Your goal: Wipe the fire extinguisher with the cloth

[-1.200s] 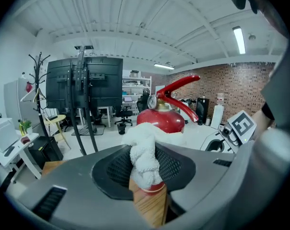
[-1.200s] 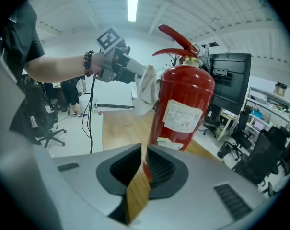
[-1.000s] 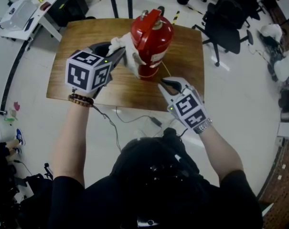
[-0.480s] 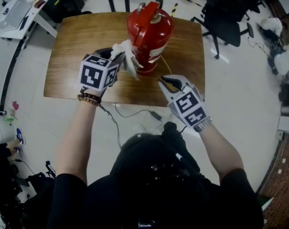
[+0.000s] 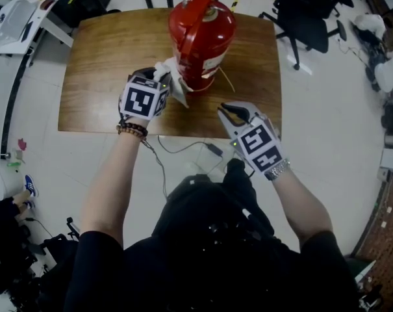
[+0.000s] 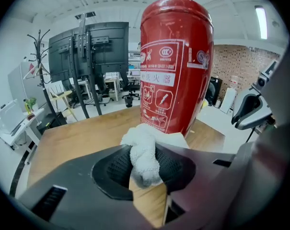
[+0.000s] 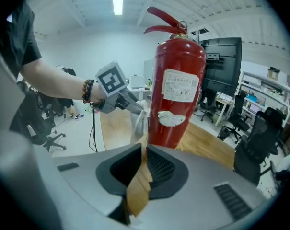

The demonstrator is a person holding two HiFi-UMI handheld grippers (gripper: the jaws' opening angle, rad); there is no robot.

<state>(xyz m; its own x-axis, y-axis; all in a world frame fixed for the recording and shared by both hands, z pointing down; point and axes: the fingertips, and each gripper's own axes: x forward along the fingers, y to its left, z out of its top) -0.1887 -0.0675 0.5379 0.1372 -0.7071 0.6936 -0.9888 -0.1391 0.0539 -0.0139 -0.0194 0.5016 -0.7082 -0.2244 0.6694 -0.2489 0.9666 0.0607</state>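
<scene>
Lowered, the left gripper (image 5: 162,78), jaws clamping the cloth (image 5: 175,85), wipes down the fire extinguisher (image 5: 200,39); next, probably round its base, while the right gripper (image 5: 231,112) waits at the bench's (image 5: 99,70) near edge, jaws narrow and empty.

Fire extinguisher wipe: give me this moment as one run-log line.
left gripper: shut on cloth | cloth: at fire extinguisher lower side | right gripper: empty, fingers slightly apart

the fire extinguisher (image 5: 201,28) is glossy red painted metal, with smooth paper-looking labels (image 7: 180,85) stuck on. the table (image 5: 105,64) under it is smooth wood with a soft sheen. the cloth (image 6: 144,157) by its base is white nubby terry. the right gripper (image 7: 142,169) shell is matt grey plastic, and its pads (image 7: 159,169) are ribbed black.
</scene>
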